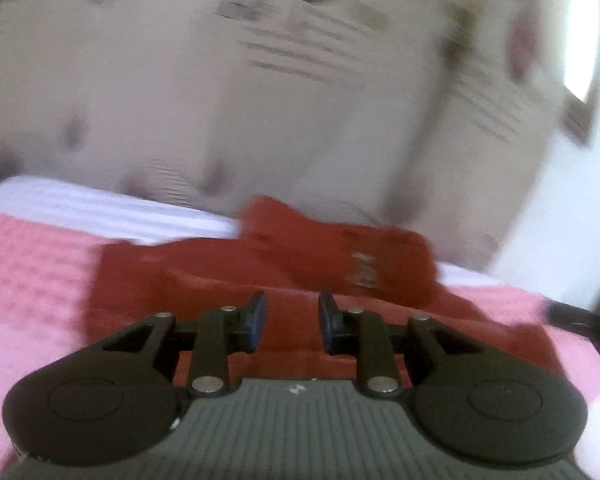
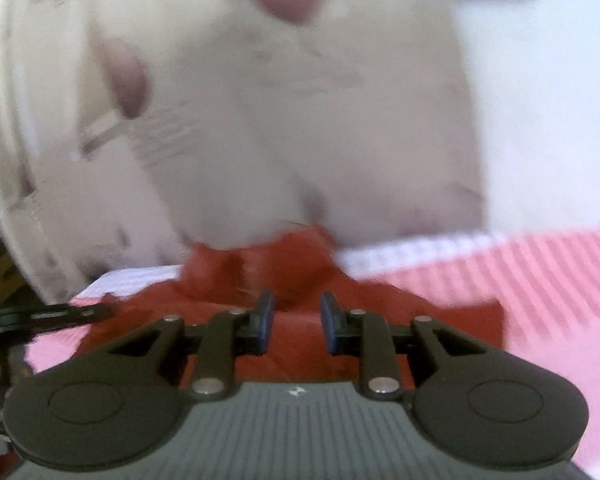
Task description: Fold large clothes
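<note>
Background pillows (image 1: 180,92) motion-blurred

Two close wrist views, angled down, side by side over one red garment (image 1: 284,264)

1 red garment (image 1: 228,280), 1 pink bedspread (image 1: 32,280), 2 pale pillows (image 1: 160,92).
</note>
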